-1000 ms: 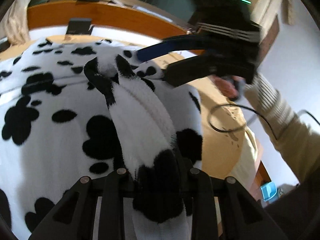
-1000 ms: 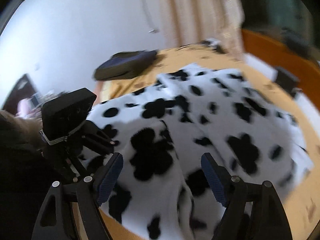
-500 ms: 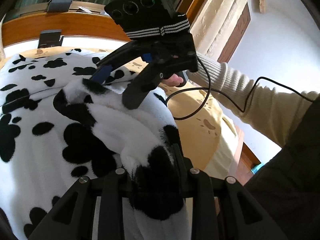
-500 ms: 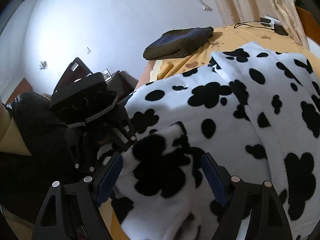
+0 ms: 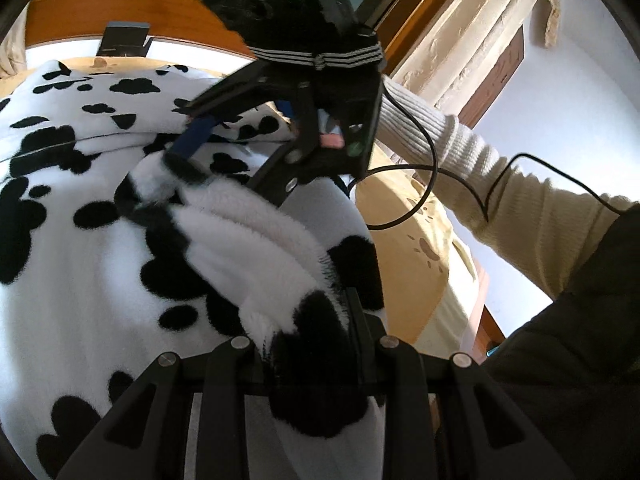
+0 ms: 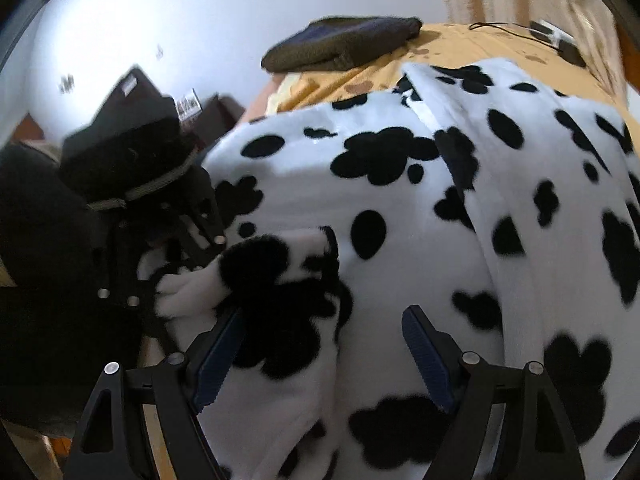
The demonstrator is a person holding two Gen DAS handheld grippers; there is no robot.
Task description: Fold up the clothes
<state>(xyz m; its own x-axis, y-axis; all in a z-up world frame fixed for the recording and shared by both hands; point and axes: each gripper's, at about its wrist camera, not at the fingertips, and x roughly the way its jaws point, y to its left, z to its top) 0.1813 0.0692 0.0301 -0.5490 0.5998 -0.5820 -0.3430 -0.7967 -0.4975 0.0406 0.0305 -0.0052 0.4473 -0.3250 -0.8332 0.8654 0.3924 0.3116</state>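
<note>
Fleece garment (image 5: 80, 248), white with black cow-like patches, lies spread over the bed (image 5: 420, 248), covering most of its yellow sheet and reaching toward the wooden headboard (image 5: 100, 12) at the far edge. We hold a bunched fold of it in our left gripper (image 5: 316, 332); the jaws are closed on the fabric, which rises between them as a thick ridge running away toward the middle of the bed. Our right gripper (image 6: 320, 344) hangs just above that same ridge with its jaws wide, the blue pads (image 6: 424, 356) on either side of a black patch, and we cannot tell whether either pad touches the cloth. In the left wrist view the right gripper sits close ahead, its lower finger resting against the raised fold, with a cream ribbed sleeve (image 5: 480, 184) behind it and a black cable (image 5: 424, 184) looping down over the sheet. In the right wrist view the left gripper shows at the near left edge of the bed, white fleece pinched in it. A folded dark garment (image 6: 344, 44) lies on the sheet at the far corner, well apart from the fleece, and a charger with its cord (image 6: 556, 40) lies near the other far corner.
</note>
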